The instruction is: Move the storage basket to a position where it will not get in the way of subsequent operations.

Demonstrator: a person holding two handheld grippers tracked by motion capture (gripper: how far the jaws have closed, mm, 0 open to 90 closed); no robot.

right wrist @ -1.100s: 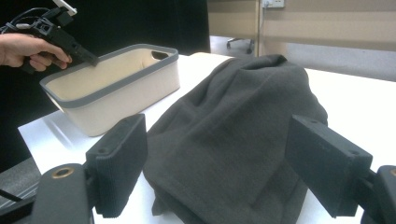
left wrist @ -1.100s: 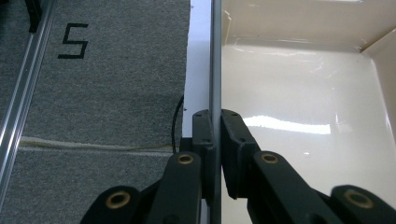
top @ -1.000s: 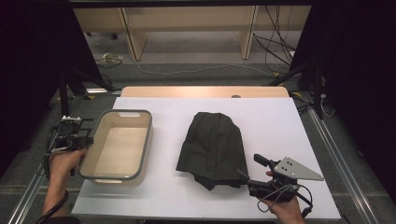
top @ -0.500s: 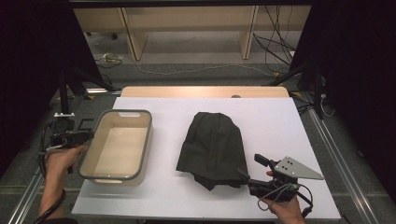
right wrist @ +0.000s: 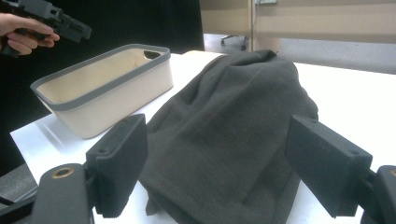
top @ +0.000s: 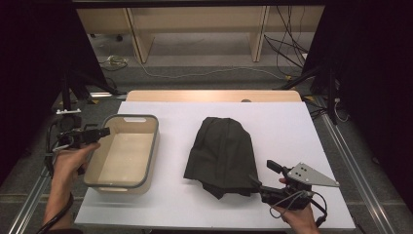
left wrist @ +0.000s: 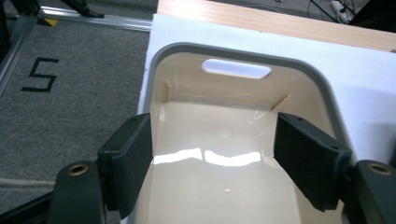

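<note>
A single black digit "5" [left wrist: 39, 74] is marked on the grey carpeted floor [left wrist: 70, 107], to the left of the white counter [left wrist: 187, 32] in the left gripper view. No other text, label or brand can be read.

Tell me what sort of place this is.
Probably a lab or recording workspace, not a home: a white-topped table framed by metal rails, loose cables across grey carpet, and a taped numeral marking the floor.

Black claw [top: 265, 178] with grey three-cornered plate, trailing black cable.
</note>
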